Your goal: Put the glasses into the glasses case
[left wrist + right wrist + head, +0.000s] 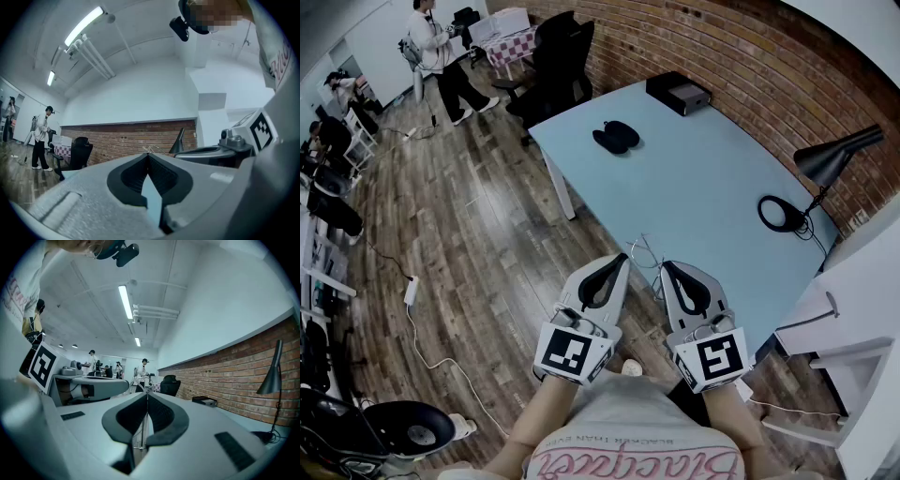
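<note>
Lower centre of the head view: my left gripper (623, 257) and right gripper (667, 265) hang over the counter's (712, 178) near edge, both with fingers pressed together. The wire glasses (645, 250) lie just at their tips. A thin line shows in the right slit, but I cannot tell if it is gripped. The dark glasses case (616, 137), as I judge it, lies well apart, upper centre. A light pinch on one temple and a level carry look best.

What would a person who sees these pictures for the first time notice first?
At the bottom of the head view, the left gripper is shut and empty, and the right gripper seems to pinch the wire glasses at the near edge of the pale blue table. The dark glasses case lies far back on it.
</note>
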`<state>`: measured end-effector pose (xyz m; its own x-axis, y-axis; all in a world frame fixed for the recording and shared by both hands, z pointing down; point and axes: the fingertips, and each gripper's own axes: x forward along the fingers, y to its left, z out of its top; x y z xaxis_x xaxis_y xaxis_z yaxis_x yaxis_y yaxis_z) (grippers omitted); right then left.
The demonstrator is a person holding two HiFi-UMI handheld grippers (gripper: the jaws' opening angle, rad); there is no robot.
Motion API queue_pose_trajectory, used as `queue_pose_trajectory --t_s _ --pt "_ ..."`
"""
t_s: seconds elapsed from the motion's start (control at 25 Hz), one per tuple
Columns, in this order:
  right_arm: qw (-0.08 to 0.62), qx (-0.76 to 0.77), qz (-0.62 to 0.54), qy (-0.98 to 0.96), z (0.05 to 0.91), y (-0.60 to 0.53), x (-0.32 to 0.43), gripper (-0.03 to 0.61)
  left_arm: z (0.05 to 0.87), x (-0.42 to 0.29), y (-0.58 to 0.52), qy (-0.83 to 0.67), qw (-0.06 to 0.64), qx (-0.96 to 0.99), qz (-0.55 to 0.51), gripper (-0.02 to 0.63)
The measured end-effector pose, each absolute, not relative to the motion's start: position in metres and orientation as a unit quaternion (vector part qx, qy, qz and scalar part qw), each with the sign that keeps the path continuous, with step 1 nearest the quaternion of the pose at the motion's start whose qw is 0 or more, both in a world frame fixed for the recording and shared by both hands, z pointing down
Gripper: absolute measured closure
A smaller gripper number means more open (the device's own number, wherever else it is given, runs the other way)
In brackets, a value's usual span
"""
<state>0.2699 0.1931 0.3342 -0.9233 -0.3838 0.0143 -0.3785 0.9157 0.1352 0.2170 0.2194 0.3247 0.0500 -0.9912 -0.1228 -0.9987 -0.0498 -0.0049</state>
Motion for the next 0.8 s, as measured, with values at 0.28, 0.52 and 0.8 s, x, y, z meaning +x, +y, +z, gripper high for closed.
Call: queue_pose_trajectory --t_s 0.28,0.52,0.8 --pt "0.019 0.183 -0.063 -0.981 0.337 0.188 0.279 0.565 0.327 0.227 0.218 0.696 0.043 -0.716 0.039 0.607" --pt "0.012 0.174 -0.057 -0.983 0.342 0.183 0.281 0.566 0.336 0.231 0.215 0.703 0.039 -0.710 0.027 0.607" --pt "0.014 0.173 -0.051 -0.983 0.345 0.171 0.267 0.565 0.338 0.212 0.205 0.711 0.035 -0.701 0.031 0.607"
